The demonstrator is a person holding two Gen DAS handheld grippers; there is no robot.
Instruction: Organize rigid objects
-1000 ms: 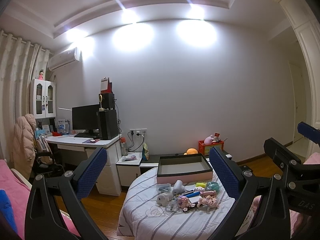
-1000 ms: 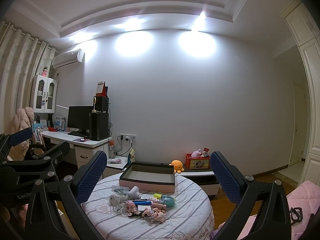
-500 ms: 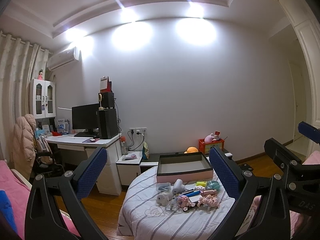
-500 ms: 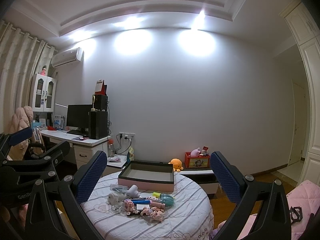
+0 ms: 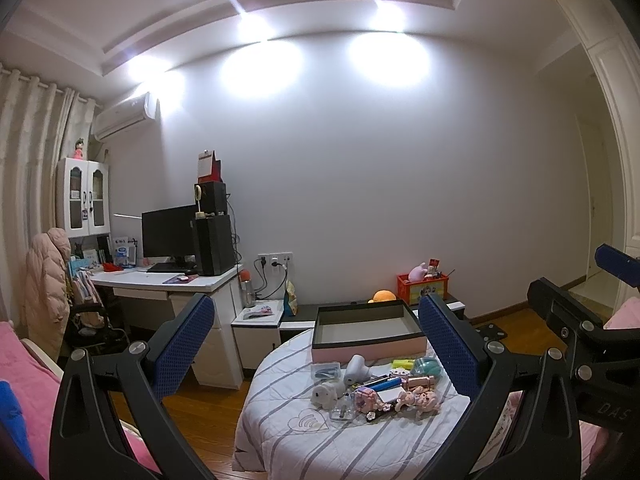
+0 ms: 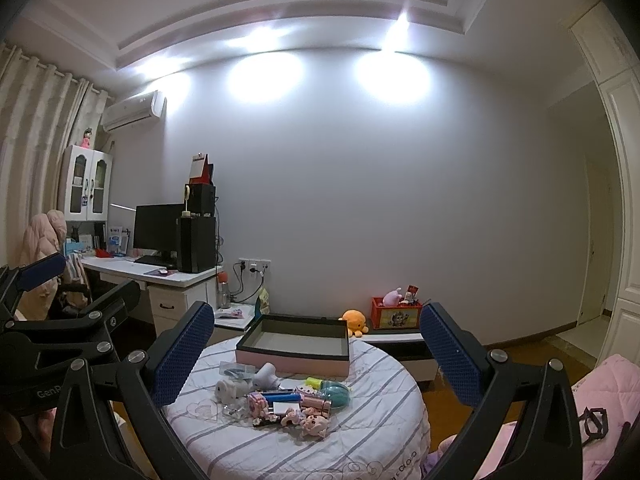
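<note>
A round table with a striped white cloth [image 5: 280,436] [image 6: 380,432] stands ahead of both grippers. On it lies a cluster of small objects [image 5: 372,390] [image 6: 280,396]: a white handle-shaped item, a teal oval, a blue tube, pink figures. Behind them sits an open pink box with a dark rim [image 5: 366,332] [image 6: 294,344], empty. My left gripper [image 5: 318,346] is open and empty, well short of the table. My right gripper [image 6: 316,354] is open and empty too. Each gripper shows at the edge of the other's view.
A white desk [image 5: 168,284] with a monitor and black speakers stands at the left. A low dark shelf with a red toy box [image 5: 422,288] and an orange plush [image 6: 354,320] runs along the back wall. Pink bedding [image 6: 600,396] lies at the right.
Both views have shifted only slightly; the right wrist view has drifted a little nearer the table. Both grippers stay open.
</note>
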